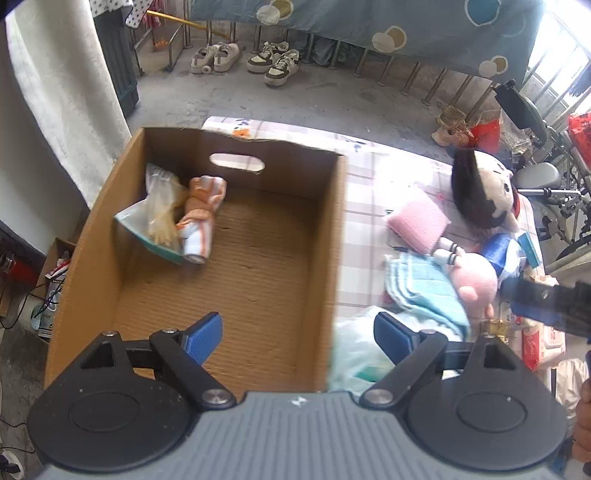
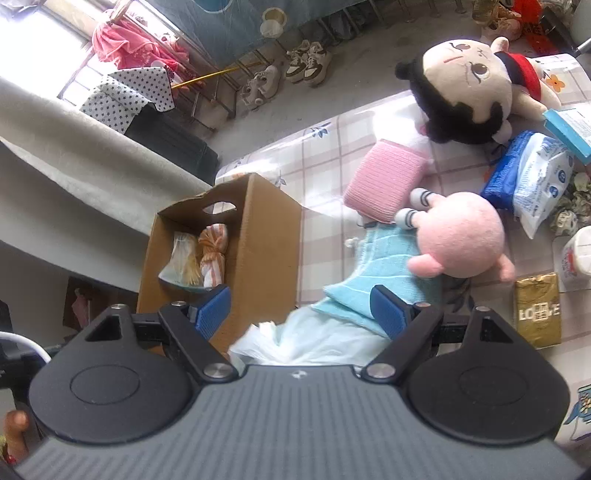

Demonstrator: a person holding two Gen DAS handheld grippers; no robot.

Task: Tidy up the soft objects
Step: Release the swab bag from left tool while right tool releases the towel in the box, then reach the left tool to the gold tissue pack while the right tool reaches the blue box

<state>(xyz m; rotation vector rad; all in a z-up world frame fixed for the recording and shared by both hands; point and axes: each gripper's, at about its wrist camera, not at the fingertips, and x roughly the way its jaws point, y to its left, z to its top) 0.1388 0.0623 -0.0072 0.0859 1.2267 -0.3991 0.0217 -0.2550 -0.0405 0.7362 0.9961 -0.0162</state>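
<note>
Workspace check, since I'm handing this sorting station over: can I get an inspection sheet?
Surface: checked tablecloth, mostly covered.
Job's things: cardboard box holds a bagged item and an orange-striped cloth roll; outside lie a pink plush, black-haired doll, pink pad, blue towel.
Clutter: wipes pack, gold packet, plastic bag.
Grippers: left gripper open, empty; right gripper open, empty.
Cables: wires on the floor.
Surroundings: shoes on the floor, hanging blue sheet.

Corrugated cardboard box [image 1: 236,280], matt; fuzzy pink plush toy [image 2: 461,236]; glossy checked tablecloth [image 2: 325,155].
</note>
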